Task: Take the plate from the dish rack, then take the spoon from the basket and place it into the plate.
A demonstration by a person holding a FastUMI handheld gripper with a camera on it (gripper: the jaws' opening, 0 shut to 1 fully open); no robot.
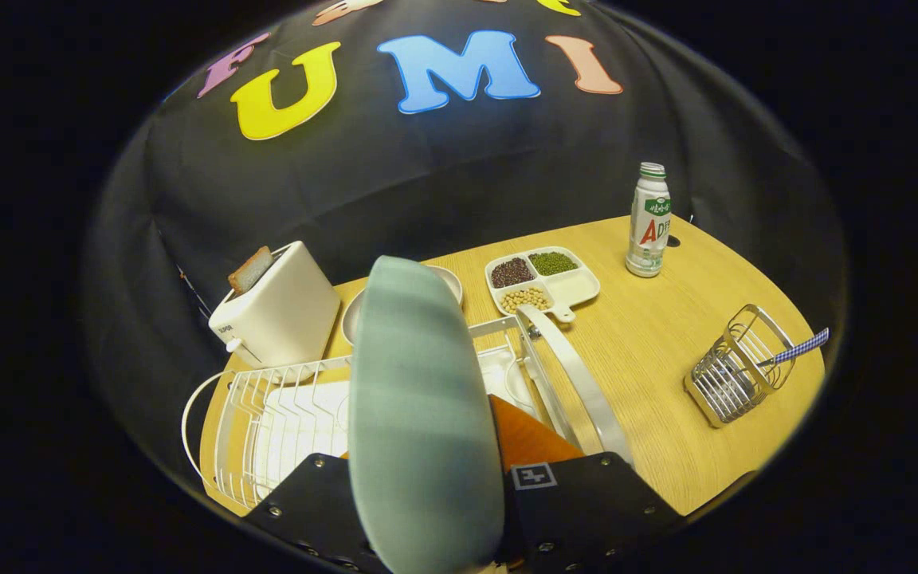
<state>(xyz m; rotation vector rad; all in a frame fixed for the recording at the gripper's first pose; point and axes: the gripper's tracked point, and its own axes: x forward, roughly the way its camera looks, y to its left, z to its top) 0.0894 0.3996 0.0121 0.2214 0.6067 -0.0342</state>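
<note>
A pale green plate (pixel 419 406) stands on edge between my fingers, lifted above the white wire dish rack (pixel 268 414). My gripper (pixel 427 510) is shut on the plate's lower rim, and the plate hides the fingertips. A wire basket (pixel 734 367) lies tilted on the wooden table to the right, beyond the fingers. A spoon with a blue checked handle (pixel 798 348) sticks out of the basket toward the table's right edge.
A white toaster (pixel 280 307) with a slice of bread stands behind the rack on the left. Behind the plate sits a bowl (pixel 447 279). A divided tray of beans (pixel 543 283) and a drink bottle (pixel 649 223) stand farther back on the table (pixel 650 335).
</note>
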